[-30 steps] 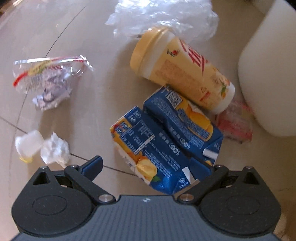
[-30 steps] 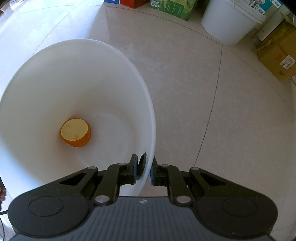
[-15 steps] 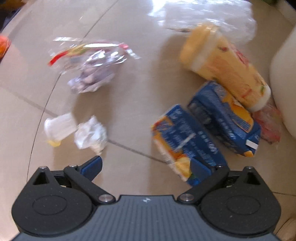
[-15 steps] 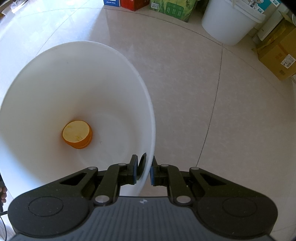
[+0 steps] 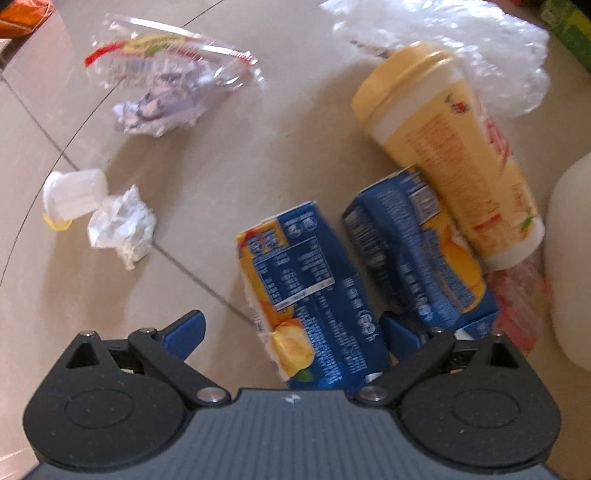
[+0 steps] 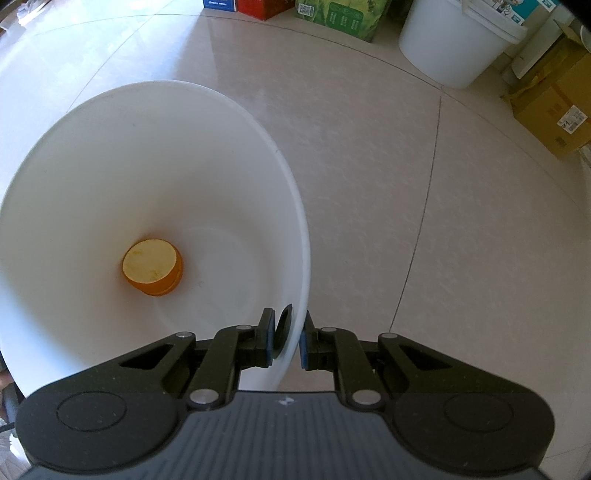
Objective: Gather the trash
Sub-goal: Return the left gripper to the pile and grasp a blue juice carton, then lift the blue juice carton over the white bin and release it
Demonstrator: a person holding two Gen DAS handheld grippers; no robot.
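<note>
Trash lies on the tiled floor in the left wrist view. A blue juice carton point(image 5: 310, 295) lies lengthwise between the spread fingers of my left gripper point(image 5: 291, 332), which is open and pointing down; the pads do not press on it. Beside it are a second blue carton point(image 5: 417, 258) and a yellow lidded cup point(image 5: 450, 155) on its side. My right gripper point(image 6: 287, 341) is shut on the rim of a white bucket point(image 6: 110, 147). An orange round container point(image 6: 153, 267) lies on the bucket's bottom.
Further trash: a clear printed wrapper point(image 5: 166, 85), crumpled paper point(image 5: 122, 225), a small white cup point(image 5: 74, 195), a clear bag point(image 5: 480, 44) and a red wrapper point(image 5: 517, 306). Another white bucket point(image 6: 458, 40), cardboard boxes point(image 6: 554, 110) and a green box point(image 6: 343, 18) stand farther off.
The left gripper swung left, then back, rolled and came lower; the near carton now lies lengthwise between its fingers. The right gripper and the bucket have not moved.
</note>
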